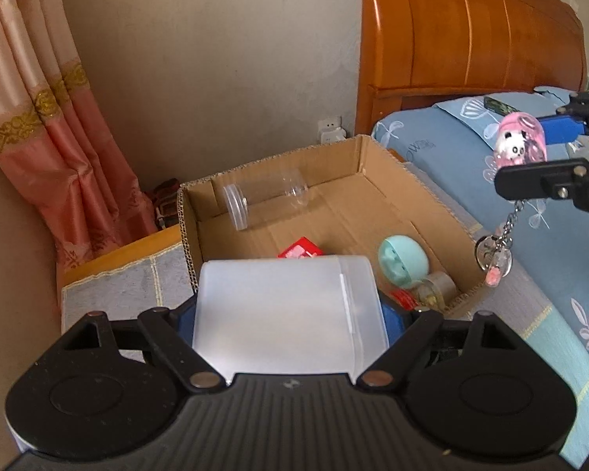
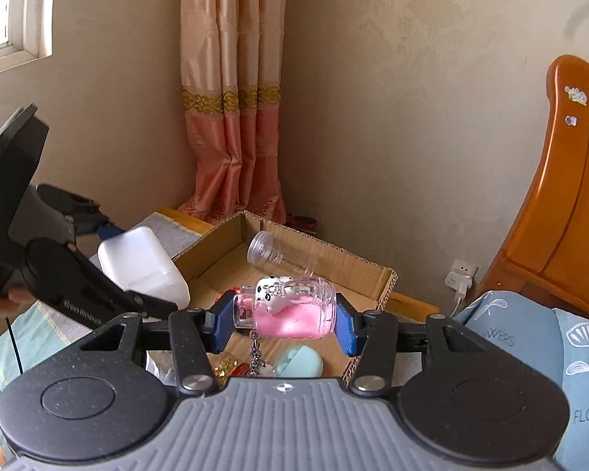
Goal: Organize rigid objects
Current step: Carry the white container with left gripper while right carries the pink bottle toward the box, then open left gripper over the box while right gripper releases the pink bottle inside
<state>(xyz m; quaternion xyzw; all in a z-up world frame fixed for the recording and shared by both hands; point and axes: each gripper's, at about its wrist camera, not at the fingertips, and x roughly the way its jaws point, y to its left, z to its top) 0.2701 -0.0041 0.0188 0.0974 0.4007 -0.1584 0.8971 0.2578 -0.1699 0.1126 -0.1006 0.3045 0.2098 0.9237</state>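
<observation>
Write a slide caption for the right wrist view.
Right gripper holds a pink panda keychain jar above the cardboard box, while the left gripper carries a frosted white container alongside.

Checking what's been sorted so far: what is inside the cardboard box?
In the cardboard box: a clear jar lying on its side, a mint egg-shaped toy, a red packet and a small glass jar. The white container held in front hides the near floor.
</observation>
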